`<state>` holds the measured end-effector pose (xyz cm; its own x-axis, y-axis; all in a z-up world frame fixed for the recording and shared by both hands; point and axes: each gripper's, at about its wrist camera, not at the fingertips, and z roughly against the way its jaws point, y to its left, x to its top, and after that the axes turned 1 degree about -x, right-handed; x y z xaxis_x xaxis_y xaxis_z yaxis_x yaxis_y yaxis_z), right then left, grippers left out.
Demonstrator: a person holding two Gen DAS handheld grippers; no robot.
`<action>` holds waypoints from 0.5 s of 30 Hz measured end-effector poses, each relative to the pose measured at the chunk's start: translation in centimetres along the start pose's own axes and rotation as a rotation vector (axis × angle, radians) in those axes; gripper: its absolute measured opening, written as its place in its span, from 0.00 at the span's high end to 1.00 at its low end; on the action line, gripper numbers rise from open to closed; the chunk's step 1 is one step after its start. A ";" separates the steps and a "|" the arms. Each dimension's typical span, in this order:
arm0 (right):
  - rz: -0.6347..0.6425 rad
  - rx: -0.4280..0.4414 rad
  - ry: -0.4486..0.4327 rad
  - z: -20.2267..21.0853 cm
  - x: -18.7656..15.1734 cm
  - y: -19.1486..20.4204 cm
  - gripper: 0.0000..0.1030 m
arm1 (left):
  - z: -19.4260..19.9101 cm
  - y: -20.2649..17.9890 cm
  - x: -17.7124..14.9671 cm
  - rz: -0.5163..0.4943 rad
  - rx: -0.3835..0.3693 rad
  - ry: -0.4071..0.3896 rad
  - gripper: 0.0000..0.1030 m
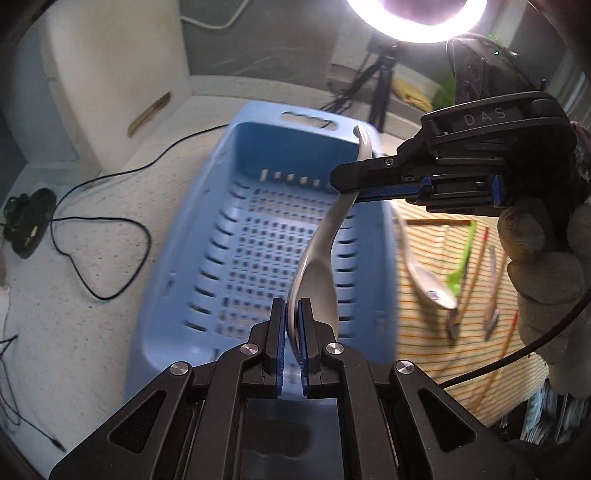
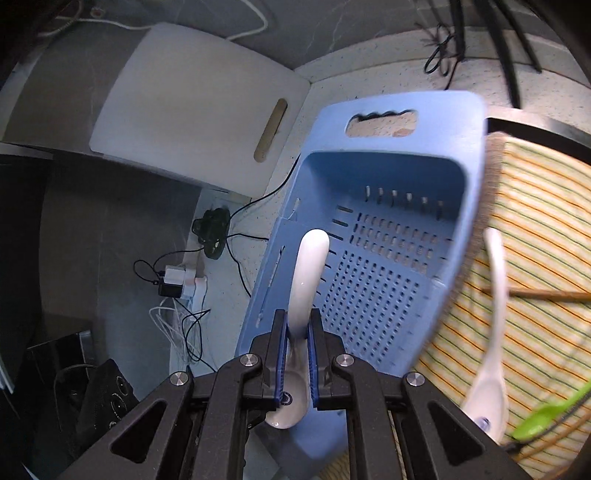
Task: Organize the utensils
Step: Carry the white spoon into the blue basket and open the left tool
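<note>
A white ceramic spoon (image 1: 325, 251) hangs over the blue perforated basket (image 1: 184, 258). My left gripper (image 1: 291, 314) is shut on the spoon's bowl. My right gripper (image 1: 351, 184) comes in from the right and is shut on the spoon's handle. In the right wrist view my right gripper (image 2: 297, 332) clamps the same spoon (image 2: 308, 266), its handle pointing up over the basket (image 2: 469, 192). A second white spoon (image 2: 493, 332) lies on the striped mat (image 2: 535, 258).
On the striped mat (image 1: 436, 332) lie another white spoon (image 1: 424, 273), a green utensil (image 1: 461, 258), chopsticks (image 1: 472, 280) and metal cutlery. A white cutting board (image 1: 110, 74) leans at the back left. Black cables (image 1: 103, 229) cross the counter. A ring light (image 1: 417, 18) stands behind.
</note>
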<state>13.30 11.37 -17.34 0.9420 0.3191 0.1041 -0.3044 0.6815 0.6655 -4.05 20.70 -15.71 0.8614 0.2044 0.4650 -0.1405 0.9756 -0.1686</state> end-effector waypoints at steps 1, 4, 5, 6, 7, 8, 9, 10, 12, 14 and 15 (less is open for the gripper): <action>-0.004 -0.007 0.007 -0.9 0.4 0.1 0.91 | -0.5 0.8 0.1 0.001 0.005 0.009 0.95; -0.021 -0.019 0.038 -3.3 1.3 -0.1 0.91 | -1.7 2.3 0.2 -0.004 0.022 0.037 0.95; -0.024 -0.024 0.046 -3.9 1.6 -0.1 0.91 | -1.9 2.5 0.2 -0.008 0.025 0.045 0.95; -0.030 -0.028 0.054 -4.4 1.8 -0.3 0.91 | -2.2 2.6 0.2 -0.022 0.031 0.053 0.95; -0.039 -0.030 0.059 -4.9 2.0 -0.4 0.91 | -2.4 2.7 0.2 -0.035 0.039 0.058 0.95; -0.048 -0.032 0.064 -5.3 2.2 -0.5 0.91 | -2.6 2.5 0.3 -0.046 0.046 0.063 0.95; -0.055 -0.037 0.067 -5.7 2.4 -0.6 0.90 | -2.8 2.6 0.3 -0.054 0.050 0.067 0.95; -0.056 -0.042 0.069 -6.0 2.5 -0.7 0.90 | -2.9 2.7 0.4 -0.057 0.055 0.070 0.95; -0.052 -0.061 0.072 -6.5 2.6 -0.7 0.90 | -3.0 2.9 0.5 -0.053 0.058 0.070 0.95; -0.041 -0.086 0.079 -6.9 2.7 -0.6 0.87 | -3.2 3.2 0.8 -0.058 0.055 0.068 0.95; -0.040 -0.090 0.078 -7.0 2.8 -0.7 0.87 | -3.2 3.3 0.9 -0.062 0.057 0.067 0.95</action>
<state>15.12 16.39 -22.69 0.9409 0.3383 0.0186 -0.2816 0.7502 0.5983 -2.15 23.83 -18.58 0.8998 0.1394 0.4134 -0.1118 0.9896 -0.0904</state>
